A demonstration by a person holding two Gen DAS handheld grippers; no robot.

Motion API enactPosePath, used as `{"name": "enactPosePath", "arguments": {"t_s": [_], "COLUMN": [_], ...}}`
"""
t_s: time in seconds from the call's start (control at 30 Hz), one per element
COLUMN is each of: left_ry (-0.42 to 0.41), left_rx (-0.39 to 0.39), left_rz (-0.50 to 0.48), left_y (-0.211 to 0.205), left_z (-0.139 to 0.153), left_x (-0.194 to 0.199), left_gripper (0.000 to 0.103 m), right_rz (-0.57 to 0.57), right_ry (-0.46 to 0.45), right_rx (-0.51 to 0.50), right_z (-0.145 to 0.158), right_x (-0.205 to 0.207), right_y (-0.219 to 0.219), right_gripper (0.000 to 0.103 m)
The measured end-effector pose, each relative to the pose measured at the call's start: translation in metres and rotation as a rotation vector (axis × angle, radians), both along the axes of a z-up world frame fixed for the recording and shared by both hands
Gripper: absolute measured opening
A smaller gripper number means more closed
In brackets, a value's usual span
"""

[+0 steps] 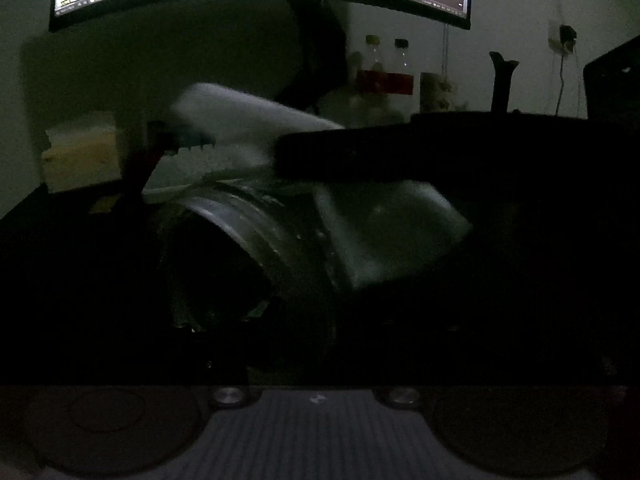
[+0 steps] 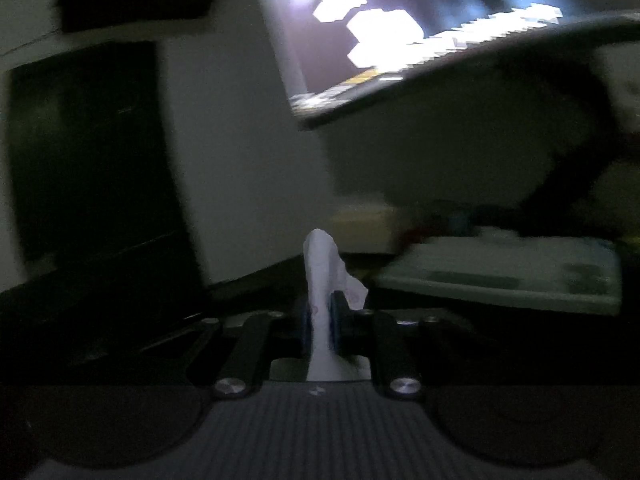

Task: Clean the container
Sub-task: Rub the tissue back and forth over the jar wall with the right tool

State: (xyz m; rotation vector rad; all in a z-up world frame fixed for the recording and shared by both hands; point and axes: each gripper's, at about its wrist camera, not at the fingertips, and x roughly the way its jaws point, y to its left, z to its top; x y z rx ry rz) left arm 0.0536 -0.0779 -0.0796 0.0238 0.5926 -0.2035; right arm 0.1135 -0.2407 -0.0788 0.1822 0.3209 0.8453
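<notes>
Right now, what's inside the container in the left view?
Can't say. The container is tipped with its mouth toward the camera, but the inside is black shadow; only the pale rim shows. A white object lies against its right side, and a dark bar covers the top.

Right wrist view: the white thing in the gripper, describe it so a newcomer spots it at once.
Start at the lit monitor at the top, then drop to the bottom centre, where the right gripper points forward over the dark desk. A crumpled white tissue is pinched between its blue-padded fingers and sticks up past them. Nothing else here is held, and it is brighter than the flat pale keyboard lying to its right.
</notes>
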Motion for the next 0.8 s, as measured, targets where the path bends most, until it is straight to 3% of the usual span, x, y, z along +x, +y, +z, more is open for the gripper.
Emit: {"name": "enactPosePath", "arguments": {"t_s": [0.1,0.27,0.47,0.53,0.67,0.8], "left_ry": [0.013,0.026,0.025,0.022,0.016,0.013], "left_rx": [-0.009,0.024,0.017,-0.001,-0.052,-0.135], "left_rz": [-0.014,-0.030,-0.045,-0.056,-0.078,-0.099], "left_y": [0.003,0.000,0.008,0.012,0.023,0.038], "left_z": [0.001,0.001,-0.001,-0.001,-0.003,-0.007], "left_x": [0.006,0.014,0.017,0.017,0.019,0.020], "left_gripper": [0.031,0.031,0.031,0.031,0.031,0.032], "right_rz": [-0.082,0.145,-0.055,-0.043,0.087,-0.024], "right_ry": [0.038,0.005,0.100,0.110,0.062,0.081], "right_rx": [0.010,-0.011,-0.047,-0.059,-0.069,-0.094], "right_z": [-0.004,0.007,0.013,0.017,0.019,0.020], "right_x": [0.009,-0.011,0.022,0.019,0.006,0.017], "right_y": [-0.005,0.015,0.014,0.018,0.032,0.027], "right_gripper": [0.014,0.014,0.014,0.014,0.014,0.014]}}
